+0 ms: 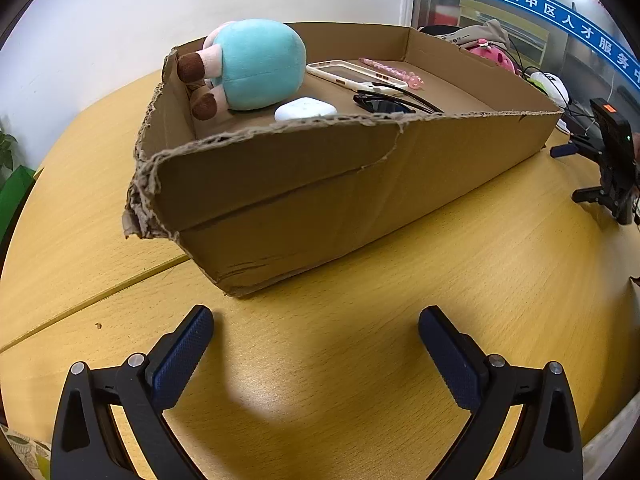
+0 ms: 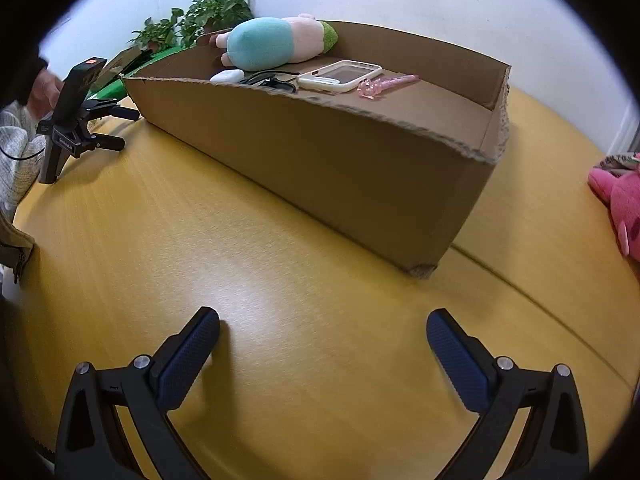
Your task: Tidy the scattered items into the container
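black left tool spread wide, empty, over wooden table; right tool likewise spread, empty

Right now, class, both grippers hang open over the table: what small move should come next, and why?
Probably draw both back and stop. The plush toy, phone, earbud case, sunglasses and pink pen already lie inside the cardboard box. The left gripper and right gripper are open and empty, and the table near them shows nothing loose.
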A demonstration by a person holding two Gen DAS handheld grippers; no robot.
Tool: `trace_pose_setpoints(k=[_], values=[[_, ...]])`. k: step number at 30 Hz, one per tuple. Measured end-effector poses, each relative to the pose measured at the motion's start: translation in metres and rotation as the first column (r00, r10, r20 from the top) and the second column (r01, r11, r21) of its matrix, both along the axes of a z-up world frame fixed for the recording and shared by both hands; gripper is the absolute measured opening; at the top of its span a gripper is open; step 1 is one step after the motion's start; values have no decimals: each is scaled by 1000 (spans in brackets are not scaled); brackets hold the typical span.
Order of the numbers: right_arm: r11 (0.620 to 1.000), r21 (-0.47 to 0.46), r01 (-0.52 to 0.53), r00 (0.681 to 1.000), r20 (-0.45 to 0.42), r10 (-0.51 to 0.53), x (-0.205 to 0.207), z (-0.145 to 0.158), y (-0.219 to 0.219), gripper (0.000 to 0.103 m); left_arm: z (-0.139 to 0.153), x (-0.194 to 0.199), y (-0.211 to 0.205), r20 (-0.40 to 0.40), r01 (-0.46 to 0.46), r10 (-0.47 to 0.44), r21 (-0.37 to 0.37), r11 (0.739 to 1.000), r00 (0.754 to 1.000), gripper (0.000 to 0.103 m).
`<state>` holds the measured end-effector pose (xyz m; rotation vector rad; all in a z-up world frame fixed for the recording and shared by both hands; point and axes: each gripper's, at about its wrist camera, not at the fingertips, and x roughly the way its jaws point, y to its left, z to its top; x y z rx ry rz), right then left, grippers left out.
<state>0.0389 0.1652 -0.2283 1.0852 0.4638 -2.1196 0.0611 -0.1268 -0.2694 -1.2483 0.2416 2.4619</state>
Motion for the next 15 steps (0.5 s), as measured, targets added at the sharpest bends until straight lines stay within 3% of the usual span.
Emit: trace_pose_setpoints(k=[15], values=[[1000, 0, -26, 1000, 2, 26, -2, 1, 4, 103, 0, -4, 7, 0, 2, -2, -3, 1000, 1000, 103]])
